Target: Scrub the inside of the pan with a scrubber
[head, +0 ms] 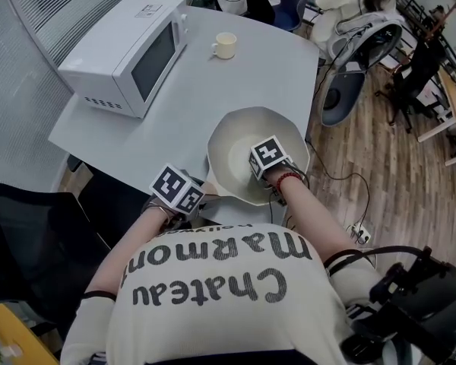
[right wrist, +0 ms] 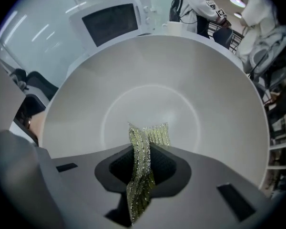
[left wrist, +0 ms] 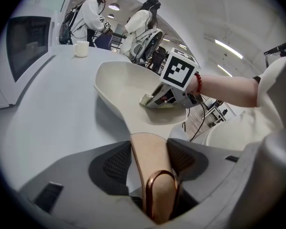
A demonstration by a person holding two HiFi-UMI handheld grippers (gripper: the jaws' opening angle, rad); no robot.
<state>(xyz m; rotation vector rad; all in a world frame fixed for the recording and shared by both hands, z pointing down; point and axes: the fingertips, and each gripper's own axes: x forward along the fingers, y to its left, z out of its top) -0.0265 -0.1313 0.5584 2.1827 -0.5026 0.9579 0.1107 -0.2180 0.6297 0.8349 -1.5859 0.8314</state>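
Observation:
A cream-white pan (head: 235, 154) sits at the near edge of the grey table (head: 213, 90). Its tan handle (left wrist: 150, 161) with a copper loop runs back between my left gripper's (left wrist: 148, 163) jaws, which are shut on it. My right gripper (head: 267, 162) points down into the pan and is shut on a yellow-green mesh scrubber (right wrist: 143, 161). The scrubber's folded end (right wrist: 155, 135) reaches toward the pan's flat bottom (right wrist: 152, 118). From the left gripper view, the right gripper (left wrist: 155, 100) is low inside the pan (left wrist: 119, 82).
A white microwave (head: 129, 52) stands at the table's left. A cream cup (head: 225, 46) is at the back. Chairs and a person (left wrist: 93, 13) are beyond the table. A black office chair (head: 30, 242) is near my left side.

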